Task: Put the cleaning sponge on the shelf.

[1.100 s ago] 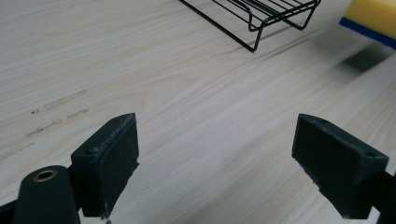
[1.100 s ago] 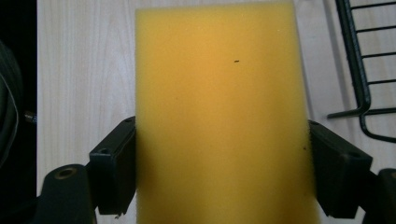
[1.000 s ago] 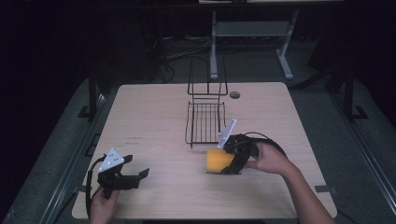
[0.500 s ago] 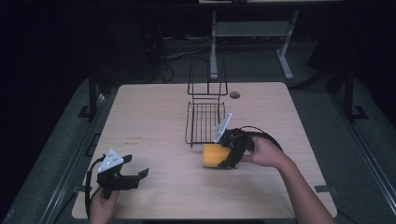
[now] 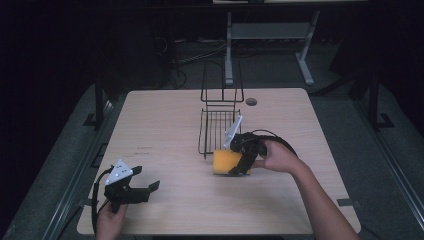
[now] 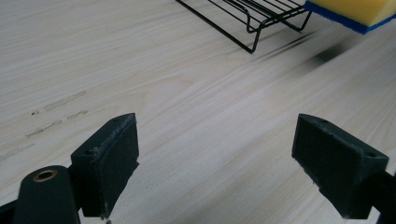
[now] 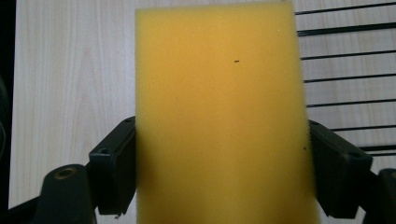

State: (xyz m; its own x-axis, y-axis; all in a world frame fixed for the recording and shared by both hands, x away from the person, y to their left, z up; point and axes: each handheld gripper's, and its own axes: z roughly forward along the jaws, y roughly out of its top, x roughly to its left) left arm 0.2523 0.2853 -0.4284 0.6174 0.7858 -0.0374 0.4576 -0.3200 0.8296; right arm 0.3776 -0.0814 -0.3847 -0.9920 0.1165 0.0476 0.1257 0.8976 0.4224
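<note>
Now my right gripper [image 5: 235, 162] clamps the sponge [image 7: 219, 116] just beside the rack [image 5: 217, 131]; left gripper [image 5: 145, 189] hangs open, well apart.

sponge [image 5: 226, 161] | yellow, blue underside; clamped in right gripper [image 5: 239, 167]; raised off bench [image 5: 165, 130]; beside wire rack [image 5: 218, 131] front edge

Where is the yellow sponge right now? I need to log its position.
The sponge is clamped in the right gripper, right of table centre in the high view, at the near edge of the wire rack.
</note>
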